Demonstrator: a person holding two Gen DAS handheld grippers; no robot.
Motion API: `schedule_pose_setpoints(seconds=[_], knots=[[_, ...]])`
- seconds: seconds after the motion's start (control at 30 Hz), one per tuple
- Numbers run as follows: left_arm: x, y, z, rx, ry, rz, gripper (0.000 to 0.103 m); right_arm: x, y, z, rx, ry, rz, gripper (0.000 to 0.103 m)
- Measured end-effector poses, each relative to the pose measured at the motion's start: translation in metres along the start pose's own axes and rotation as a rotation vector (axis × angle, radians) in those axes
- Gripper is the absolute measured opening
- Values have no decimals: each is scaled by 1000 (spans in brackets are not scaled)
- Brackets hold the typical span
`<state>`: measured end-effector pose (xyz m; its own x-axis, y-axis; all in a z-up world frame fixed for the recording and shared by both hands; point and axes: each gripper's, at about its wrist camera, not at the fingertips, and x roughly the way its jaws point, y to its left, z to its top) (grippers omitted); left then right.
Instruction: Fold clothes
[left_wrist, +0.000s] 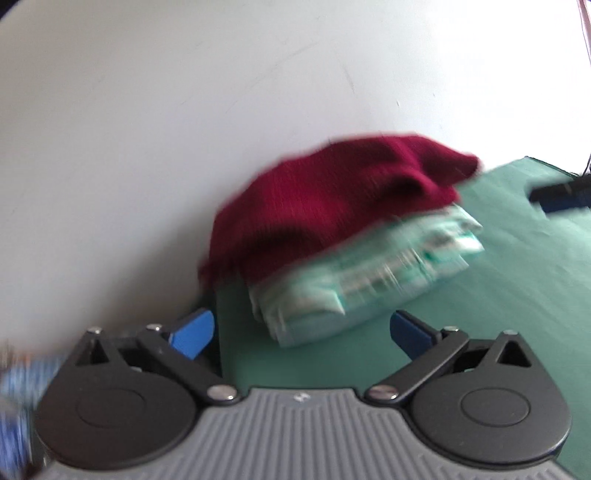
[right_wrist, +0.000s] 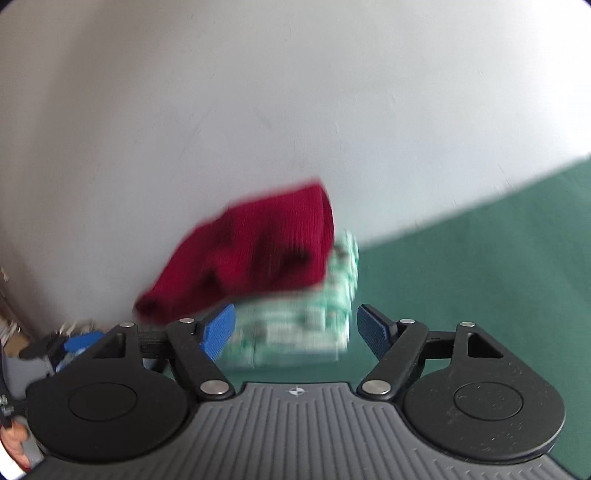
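A dark red knitted garment (left_wrist: 332, 199) lies folded on top of a folded mint-green and white patterned cloth (left_wrist: 354, 280), a small stack at the far left corner of the green table cover (left_wrist: 517, 280), against the white wall. My left gripper (left_wrist: 301, 330) is open and empty, just in front of the stack. In the right wrist view the red garment (right_wrist: 251, 254) sits on the patterned cloth (right_wrist: 306, 325), and my right gripper (right_wrist: 295, 328) is open and empty, its fingers either side of the stack's near end. Both views are motion-blurred.
A white wall (left_wrist: 147, 110) stands directly behind the stack. The table's left edge (left_wrist: 218, 332) runs beside the left finger. The other gripper's blue and black tip (left_wrist: 561, 192) shows at far right. Clutter and the other gripper (right_wrist: 66, 343) lie at the lower left.
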<state>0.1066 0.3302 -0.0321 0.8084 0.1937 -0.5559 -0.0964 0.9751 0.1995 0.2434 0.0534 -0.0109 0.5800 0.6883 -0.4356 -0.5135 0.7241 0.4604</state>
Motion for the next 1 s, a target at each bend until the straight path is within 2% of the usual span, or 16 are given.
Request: schedule_pose_setpoints(seconds=[0.13, 0.2, 0.23, 0.33, 0.43, 0.47, 0.6, 0.67, 0.8, 1.0], knots=[[-62, -41, -65, -136, 133, 18, 102, -81, 30, -84, -91, 128, -97, 78], [-94, -66, -92, -162, 202, 34, 102, -113, 44, -123, -76, 211, -155, 78], [-107, -79, -103, -169, 237, 14, 102, -129, 51, -140, -68, 252, -180, 79], [-142, -112, -120, -141, 266, -22, 102, -156, 67, -171, -53, 338, -215, 82], [-159, -139, -127, -59, 258, -44, 102, -158, 76, -179, -75, 362, -246, 86], [-162, -146, -130, -41, 263, -44, 102, -155, 77, -180, -73, 373, -251, 92], [-182, -159, -135, -63, 325, -37, 102, -144, 85, -182, -67, 417, -273, 90], [-196, -164, -136, -81, 336, -26, 102, -153, 85, -187, -62, 430, -263, 91], [-219, -176, -139, -66, 312, 71, 102, -157, 85, -191, -91, 467, -241, 91], [-240, -195, -126, -116, 303, 170, 102, -177, 76, -185, -140, 478, -190, 91]])
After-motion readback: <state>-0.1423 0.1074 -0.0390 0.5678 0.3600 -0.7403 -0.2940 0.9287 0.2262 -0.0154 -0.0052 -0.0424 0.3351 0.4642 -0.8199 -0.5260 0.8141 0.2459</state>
